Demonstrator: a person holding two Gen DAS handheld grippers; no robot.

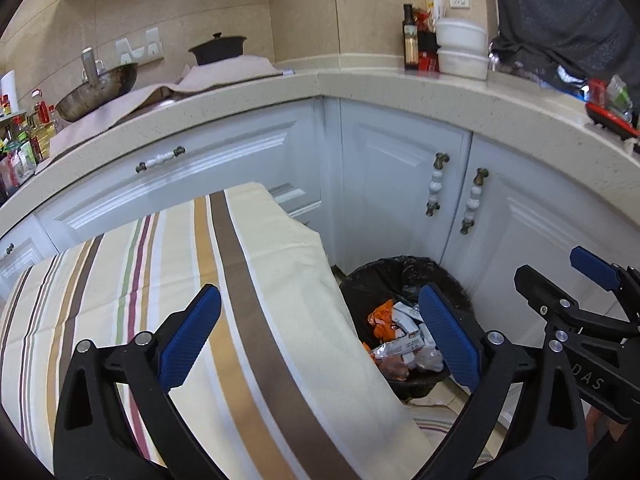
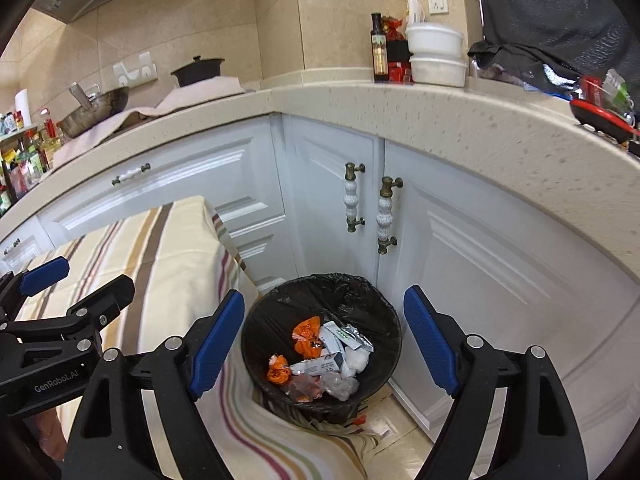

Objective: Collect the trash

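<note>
Trash (image 2: pixel 320 360), orange wrappers, white packets and crumpled clear plastic, lies in the black-lined bin (image 2: pixel 384 312) on the floor beside the striped table (image 1: pixel 120 280); the tablecloth hides the bin's near left side. The left tool (image 1: pixel 320 336) is spread wide and holds nothing, over the table's edge. The right tool (image 2: pixel 324 340), equally wide and bare, hangs above the bin. Beyond, white cabinet doors (image 2: pixel 332 184); the labels on the packets are too small to read.
</note>
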